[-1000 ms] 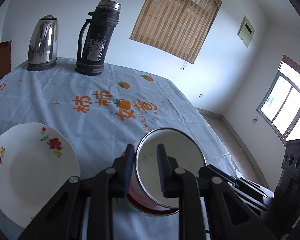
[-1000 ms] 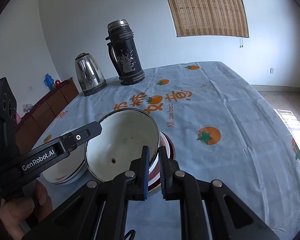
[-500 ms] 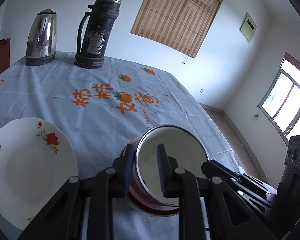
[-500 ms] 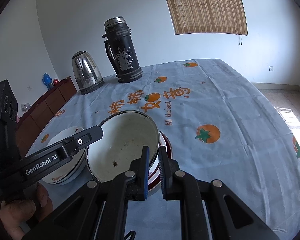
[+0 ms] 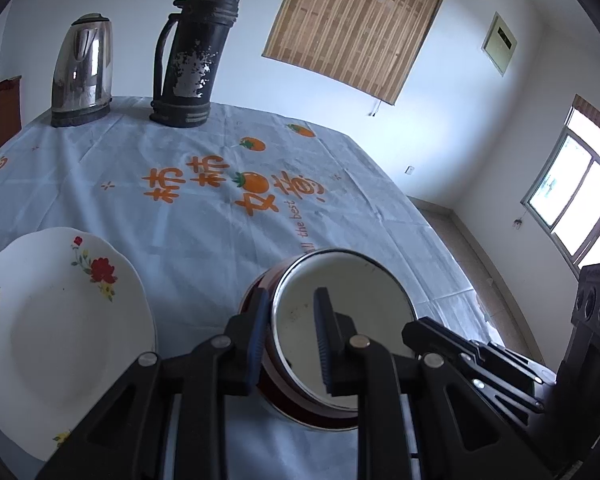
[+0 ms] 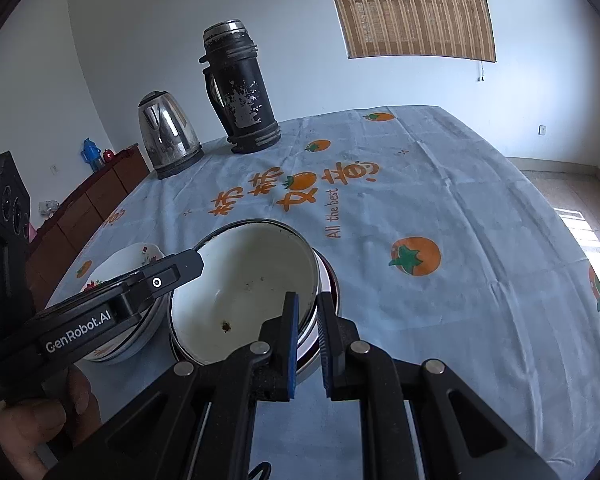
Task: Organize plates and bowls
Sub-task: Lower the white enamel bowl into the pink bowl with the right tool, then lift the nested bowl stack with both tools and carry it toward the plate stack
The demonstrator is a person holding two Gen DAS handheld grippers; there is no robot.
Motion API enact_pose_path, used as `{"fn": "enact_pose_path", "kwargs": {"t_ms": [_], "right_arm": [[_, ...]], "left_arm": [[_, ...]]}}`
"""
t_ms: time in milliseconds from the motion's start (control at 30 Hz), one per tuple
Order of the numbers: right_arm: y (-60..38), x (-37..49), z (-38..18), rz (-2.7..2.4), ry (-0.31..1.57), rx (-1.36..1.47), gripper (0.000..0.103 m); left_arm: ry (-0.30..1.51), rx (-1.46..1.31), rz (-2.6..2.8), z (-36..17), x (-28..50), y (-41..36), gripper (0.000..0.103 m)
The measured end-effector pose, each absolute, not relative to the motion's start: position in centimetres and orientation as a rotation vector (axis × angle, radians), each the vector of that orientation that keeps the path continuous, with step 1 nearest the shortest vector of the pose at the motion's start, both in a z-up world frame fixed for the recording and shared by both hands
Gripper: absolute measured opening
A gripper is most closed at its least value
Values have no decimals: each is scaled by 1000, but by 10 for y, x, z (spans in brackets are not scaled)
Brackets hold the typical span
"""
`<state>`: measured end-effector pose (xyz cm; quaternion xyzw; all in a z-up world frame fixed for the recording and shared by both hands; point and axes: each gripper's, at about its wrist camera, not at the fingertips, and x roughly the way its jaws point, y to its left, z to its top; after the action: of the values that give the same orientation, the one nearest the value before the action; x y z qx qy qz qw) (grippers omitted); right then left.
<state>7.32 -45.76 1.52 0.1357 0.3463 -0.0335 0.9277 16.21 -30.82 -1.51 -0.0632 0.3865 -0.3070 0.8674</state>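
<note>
An enamel bowl (image 5: pixel 340 320), white inside and red outside, hangs tilted just over the tablecloth. My left gripper (image 5: pixel 290 304) is shut on its left rim, one finger inside and one outside. My right gripper (image 6: pixel 308 312) is shut on the near right rim of the same bowl (image 6: pixel 244 280). The left gripper (image 6: pixel 180 268) shows at the bowl's left edge in the right wrist view, held by a hand (image 6: pixel 32 432). A red rim (image 6: pixel 330 280) shows under the bowl; I cannot tell if it is a second dish. A white flowered plate (image 5: pixel 60 320) lies to the left.
A steel kettle (image 5: pixel 82 72) and a worn black flask (image 5: pixel 192 60) stand at the table's far side. The flowered plate (image 6: pixel 120 264) tops a small stack beneath the left gripper. A wooden cabinet (image 6: pixel 84 208) stands beyond the table's left edge.
Both grippers keep their hold on the bowl's rim. The background shifts only slightly in both views; the bowl stays in the same place between the fingers.
</note>
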Motion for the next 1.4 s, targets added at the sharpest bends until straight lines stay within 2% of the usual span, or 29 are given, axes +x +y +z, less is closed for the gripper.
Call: {"fn": "enact_pose_path", "kwargs": {"t_ms": [1400], "right_arm": [[-450,72,12,-65,692,204,13]], "left_arm": [[836,-140,-650,-25,166,-309,19]]}}
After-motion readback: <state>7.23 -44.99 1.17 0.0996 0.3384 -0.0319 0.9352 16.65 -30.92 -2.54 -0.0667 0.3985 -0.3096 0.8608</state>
